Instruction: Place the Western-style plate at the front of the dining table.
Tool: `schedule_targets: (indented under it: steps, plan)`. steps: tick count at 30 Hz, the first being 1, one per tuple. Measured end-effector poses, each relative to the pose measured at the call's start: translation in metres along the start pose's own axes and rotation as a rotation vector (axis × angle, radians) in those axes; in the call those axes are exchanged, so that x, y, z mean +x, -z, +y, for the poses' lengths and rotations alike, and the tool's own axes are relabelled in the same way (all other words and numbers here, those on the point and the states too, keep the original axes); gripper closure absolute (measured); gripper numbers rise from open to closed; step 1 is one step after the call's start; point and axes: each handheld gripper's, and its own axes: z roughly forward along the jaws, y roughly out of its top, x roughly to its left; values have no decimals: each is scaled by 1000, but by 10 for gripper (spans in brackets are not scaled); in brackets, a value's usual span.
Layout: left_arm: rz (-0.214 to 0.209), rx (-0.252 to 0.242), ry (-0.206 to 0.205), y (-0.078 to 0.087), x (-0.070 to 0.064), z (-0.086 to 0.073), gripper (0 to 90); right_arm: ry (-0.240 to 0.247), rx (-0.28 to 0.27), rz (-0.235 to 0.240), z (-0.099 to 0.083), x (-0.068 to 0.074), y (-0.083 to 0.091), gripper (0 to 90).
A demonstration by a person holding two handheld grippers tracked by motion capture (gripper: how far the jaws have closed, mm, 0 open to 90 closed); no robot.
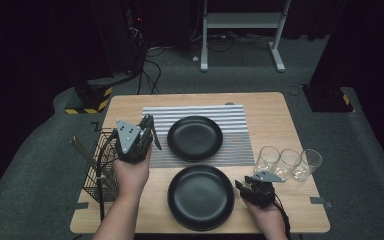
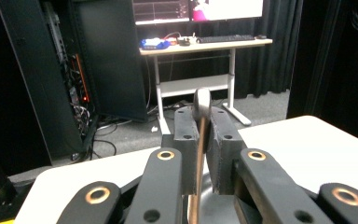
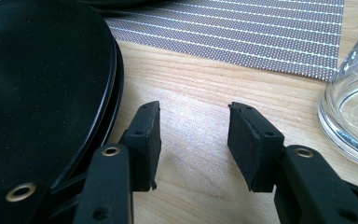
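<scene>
The left tool clamps a spoon upright above the tabletop; the right tool rests released beside the near black plate.

a slim utensil stands upright, clamped above the table.

Looks like a lab setup: black curtains, server rack with cables, desk holding keyboard and monitor.

My left gripper and right gripper are black, each topped by a grey three-cornered plate with dark holes. Their arms carry brass-ringed rivets and small screw holes; the pads are blocky. Black cables trail back. My forearms are bare.
</scene>
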Motion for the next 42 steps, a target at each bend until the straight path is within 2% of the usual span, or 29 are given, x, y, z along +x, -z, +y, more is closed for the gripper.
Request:
schedule_targets:
  steps: [10,26,42]
  plan:
    - [9,58,-18,-2,1,-12,830,1,1,4,0,0,0,541]
    - [26,151,10,-6,13,-25,830,4,11,7,1,0,-1,549]
    - [2,179,36,-15,9,-31,829,-1,13,14,1,0,-1,553]
